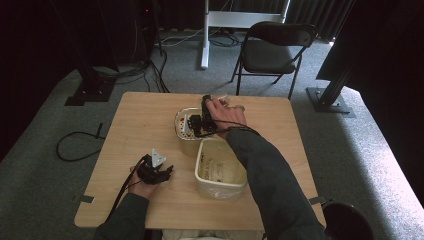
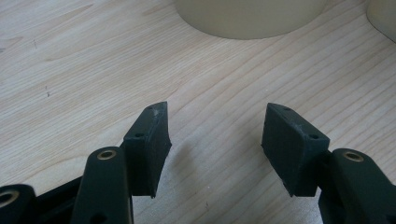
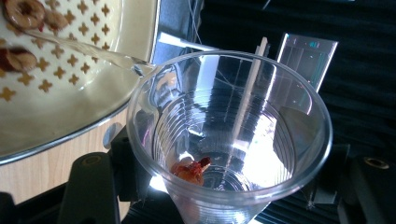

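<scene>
Right gripper view shows the right gripper [image 3: 219,205] pinching a clear plastic cup [image 3: 229,135] between its jaws. A small red bit [image 3: 191,170] sits at the cup's bottom. The cup is tipped beside a cream basket [image 3: 70,93] with star holes. The left gripper [image 2: 215,140] rests on the wooden table [image 2: 93,70], jaws spread apart, holding nothing

Your clear plastic cup [image 3: 229,140] is ribbed and tilted, its rim just beside the edge of the cream strainer bowl [image 3: 70,102]. A small red fruit scrap [image 3: 191,170] sits at the cup's bottom; reddish-brown fruit pieces [image 3: 21,14] lie on the bowl's star-shaped holes.
</scene>
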{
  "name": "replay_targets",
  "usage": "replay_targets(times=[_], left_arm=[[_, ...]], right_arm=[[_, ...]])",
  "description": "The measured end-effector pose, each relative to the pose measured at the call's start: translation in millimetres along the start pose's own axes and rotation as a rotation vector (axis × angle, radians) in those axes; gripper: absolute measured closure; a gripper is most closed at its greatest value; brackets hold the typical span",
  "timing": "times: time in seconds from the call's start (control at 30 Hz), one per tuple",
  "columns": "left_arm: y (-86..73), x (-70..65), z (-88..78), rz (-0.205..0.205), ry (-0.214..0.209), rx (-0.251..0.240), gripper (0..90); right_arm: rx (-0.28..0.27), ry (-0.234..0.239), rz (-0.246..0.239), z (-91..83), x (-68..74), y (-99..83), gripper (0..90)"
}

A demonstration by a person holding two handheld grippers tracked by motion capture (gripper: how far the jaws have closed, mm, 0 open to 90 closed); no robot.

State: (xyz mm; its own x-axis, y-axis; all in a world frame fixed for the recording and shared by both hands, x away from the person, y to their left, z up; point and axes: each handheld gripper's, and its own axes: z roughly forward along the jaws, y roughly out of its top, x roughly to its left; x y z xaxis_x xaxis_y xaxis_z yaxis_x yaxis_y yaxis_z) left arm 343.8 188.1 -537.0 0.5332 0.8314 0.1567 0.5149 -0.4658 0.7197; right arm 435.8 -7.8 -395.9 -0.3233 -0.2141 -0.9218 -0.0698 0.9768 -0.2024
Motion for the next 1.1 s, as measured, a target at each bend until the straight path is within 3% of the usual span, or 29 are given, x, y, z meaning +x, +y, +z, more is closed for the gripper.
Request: replay_targets(times=[0.73, 0.93, 1.1], left_arm=[[0.2, -0.4, 0.2, 0.003, 0.001, 0.003, 42.2], [0.0, -0.3, -0.1, 0.004, 0.002, 0.004, 42.2], [0.0, -0.4, 0.7, 0.003, 0.0, 0.005, 42.2]], right_arm=[[0.015, 0.004, -0.005, 2.8, 0.0, -4.2, 32.1], [-0.01, 0.0, -0.017, -2.5, 0.6, 0.7, 32.1], [0.041, 0.001, -0.033, 3.2, 1.4, -4.7, 32.1]])
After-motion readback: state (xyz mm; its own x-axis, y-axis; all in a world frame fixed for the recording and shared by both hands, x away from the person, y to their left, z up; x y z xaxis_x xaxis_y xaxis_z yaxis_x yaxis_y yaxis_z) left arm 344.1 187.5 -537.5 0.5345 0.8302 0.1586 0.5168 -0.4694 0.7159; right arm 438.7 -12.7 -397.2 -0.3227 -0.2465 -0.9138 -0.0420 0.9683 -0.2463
